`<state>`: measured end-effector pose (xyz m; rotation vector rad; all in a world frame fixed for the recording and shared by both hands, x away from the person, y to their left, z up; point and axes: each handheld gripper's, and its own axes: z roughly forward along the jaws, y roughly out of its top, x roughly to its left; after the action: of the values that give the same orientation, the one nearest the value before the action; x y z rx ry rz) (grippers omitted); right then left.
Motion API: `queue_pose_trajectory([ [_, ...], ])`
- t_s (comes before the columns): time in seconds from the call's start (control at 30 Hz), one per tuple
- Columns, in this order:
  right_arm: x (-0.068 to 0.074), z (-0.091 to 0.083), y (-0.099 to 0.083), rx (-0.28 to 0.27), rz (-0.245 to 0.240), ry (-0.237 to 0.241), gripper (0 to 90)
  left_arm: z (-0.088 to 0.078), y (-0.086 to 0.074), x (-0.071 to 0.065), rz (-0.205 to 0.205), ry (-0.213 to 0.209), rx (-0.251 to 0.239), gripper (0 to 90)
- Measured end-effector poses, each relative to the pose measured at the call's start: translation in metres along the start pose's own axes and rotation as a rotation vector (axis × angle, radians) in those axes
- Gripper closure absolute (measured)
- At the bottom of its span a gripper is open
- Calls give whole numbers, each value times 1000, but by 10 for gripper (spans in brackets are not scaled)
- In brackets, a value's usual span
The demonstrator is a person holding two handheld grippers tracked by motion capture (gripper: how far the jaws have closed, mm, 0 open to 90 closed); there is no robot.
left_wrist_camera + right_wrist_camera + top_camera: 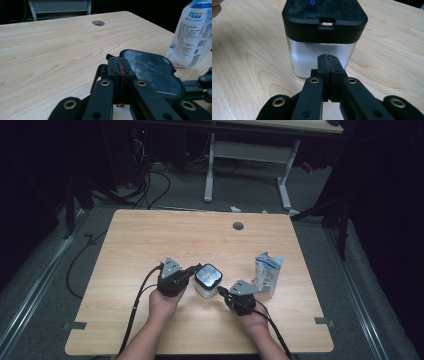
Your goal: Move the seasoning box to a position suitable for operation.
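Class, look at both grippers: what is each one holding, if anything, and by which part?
Nothing is held. The left gripper and right gripper both have their jaws shut together, empty, on either side of the clear square container with the black lid.

The desk showed pale, matt wood grain. The container had frosted plastic walls and a glossy black lid. The pouch looked like shiny printed plastic.
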<state>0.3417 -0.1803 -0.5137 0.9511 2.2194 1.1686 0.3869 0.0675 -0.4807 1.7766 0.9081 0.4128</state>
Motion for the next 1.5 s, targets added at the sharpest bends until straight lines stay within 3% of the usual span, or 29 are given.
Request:
queue_pose_trajectory([
  [0.43, -7, -3, -2, -5, 15, -8, 897, -5, -20, -1, -9, 14, 25, 900],
  [0.87, -9, -3, -3, -5, 21, -12, 896, -9, -39, -15, -1, 4, 53, 900],
  [1.1, -10, -4, -3, -3, 22, -17, 895, -3, -42, -20, -12, -1, 64, 900],
  [1.5, -14, -5, -4, -3, 26, -30, 896, 5, -41, -14, -45, 13, 65, 900],
])
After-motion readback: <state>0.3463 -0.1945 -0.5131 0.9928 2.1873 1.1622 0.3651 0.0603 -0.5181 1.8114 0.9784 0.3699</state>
